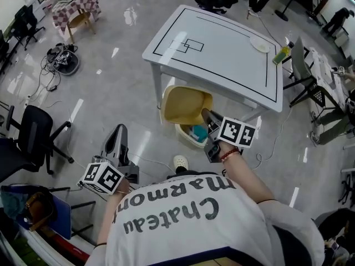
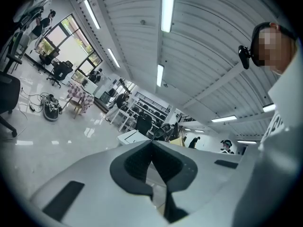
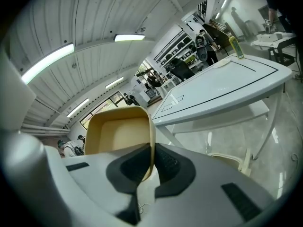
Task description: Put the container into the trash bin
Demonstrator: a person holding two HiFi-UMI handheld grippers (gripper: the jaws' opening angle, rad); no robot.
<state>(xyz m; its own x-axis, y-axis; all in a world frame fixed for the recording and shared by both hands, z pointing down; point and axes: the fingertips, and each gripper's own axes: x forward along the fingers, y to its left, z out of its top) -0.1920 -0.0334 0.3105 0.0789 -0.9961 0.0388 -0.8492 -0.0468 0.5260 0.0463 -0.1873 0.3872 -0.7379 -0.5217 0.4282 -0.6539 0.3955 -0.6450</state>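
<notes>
A tan rectangular container [image 1: 186, 105] hangs tilted in the air just in front of the white table, its hollow side up. My right gripper [image 1: 206, 117] is shut on its near rim; in the right gripper view the container [image 3: 118, 134] wall is pinched between the jaws [image 3: 152, 161]. Right below it on the floor stands the cream trash bin [image 1: 190, 137], with something teal inside. My left gripper [image 1: 117, 142] is low at the left, away from both, shut with nothing in it [image 2: 151, 159].
The white table [image 1: 222, 54] with black lines carries a plate [image 1: 259, 44] and a yellow-green bottle [image 1: 282, 54] at its far right. A black office chair [image 1: 30, 134] stands at the left, cables [image 1: 58, 62] on the floor beyond it, more chairs at the right.
</notes>
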